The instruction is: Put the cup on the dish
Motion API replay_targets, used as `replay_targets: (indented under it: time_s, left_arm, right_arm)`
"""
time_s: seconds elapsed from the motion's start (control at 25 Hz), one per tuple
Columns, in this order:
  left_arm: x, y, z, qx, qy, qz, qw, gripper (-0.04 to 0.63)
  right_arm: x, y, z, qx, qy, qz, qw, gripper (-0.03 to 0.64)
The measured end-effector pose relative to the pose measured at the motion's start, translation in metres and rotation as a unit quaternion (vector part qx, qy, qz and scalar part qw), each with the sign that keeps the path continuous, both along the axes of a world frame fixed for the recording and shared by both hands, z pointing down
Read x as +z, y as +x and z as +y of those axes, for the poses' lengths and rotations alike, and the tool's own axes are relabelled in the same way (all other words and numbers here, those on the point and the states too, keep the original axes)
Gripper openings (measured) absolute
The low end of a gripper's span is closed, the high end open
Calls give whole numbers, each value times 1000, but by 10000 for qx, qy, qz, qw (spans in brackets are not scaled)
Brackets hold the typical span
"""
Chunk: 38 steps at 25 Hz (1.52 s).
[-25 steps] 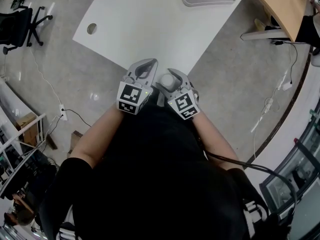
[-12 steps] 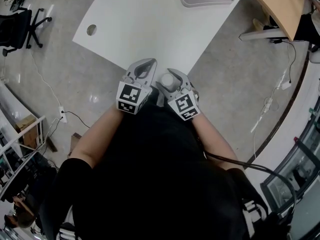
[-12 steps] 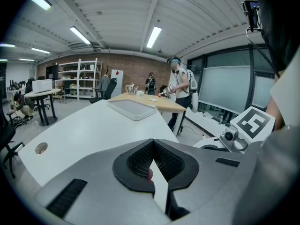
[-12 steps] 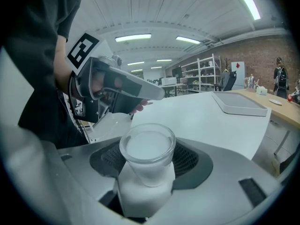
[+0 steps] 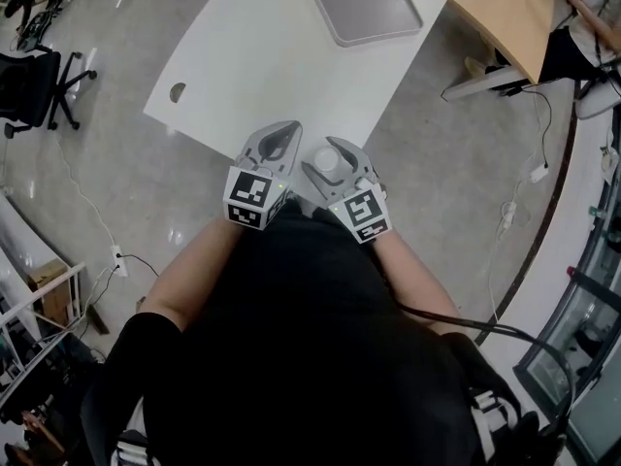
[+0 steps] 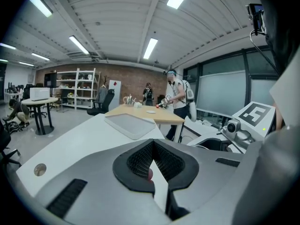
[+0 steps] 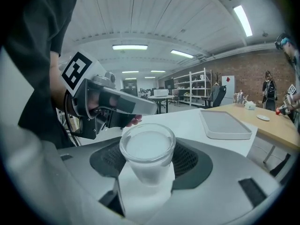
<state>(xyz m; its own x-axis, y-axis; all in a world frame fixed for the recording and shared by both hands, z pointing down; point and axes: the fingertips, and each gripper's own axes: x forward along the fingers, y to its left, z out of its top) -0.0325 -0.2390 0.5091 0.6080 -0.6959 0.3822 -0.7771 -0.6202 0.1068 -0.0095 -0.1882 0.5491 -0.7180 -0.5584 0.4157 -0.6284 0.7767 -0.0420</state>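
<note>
A small clear cup [image 5: 327,161] with a frosted white inside sits upright between the jaws of my right gripper [image 5: 335,147], which is shut on it just over the near corner of the white table [image 5: 262,56]. The right gripper view shows the cup [image 7: 147,149] pinched between the dark pads [image 7: 192,161]. My left gripper [image 5: 279,132] is held beside it, shut with nothing in it; its pads [image 6: 136,161] meet at the tip. A flat grey tray [image 5: 361,3] lies at the table's far side, well ahead of both grippers.
A wooden desk [image 5: 505,8] stands beyond the white table, with a person [image 6: 177,95] working at it. The table has a cable hole [image 5: 178,92] near its left corner. An office chair [image 5: 39,76] and floor cables [image 5: 529,178] flank the table.
Both grippers keep their pose close to the body, the cup still held. In the head view the table and tray have shifted down and left, and more of the wooden desk shows.
</note>
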Motion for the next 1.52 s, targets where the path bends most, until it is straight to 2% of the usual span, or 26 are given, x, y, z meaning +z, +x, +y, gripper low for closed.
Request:
replay_targets:
  time_s: [0.32,0.84,1.16,1.4,1.52]
  left_arm:
    - [-55,6,-9,160,440,138,9988,-2]
    - [-110,8,-21,383,757,347,9958,-2]
    - [-163,-6,-26,296,1035,501,9929,-1]
    - [-192,-23,-26,449,1293,585,9889,0]
    - [-200,-33,-26,505,1295,632,9883,-1]
  right_arm:
    - [-66,14,-15,380,393,-15,9985,267]
    - [-150,16,-26,679,497,-122,9964,267]
    - [-194,3,-28,759,715,-174,9944,267]
    - [-219,-9,-33,965,703,-345,9923,267]
    - [-228,-15,-33,1044,714,-384,9912,267]
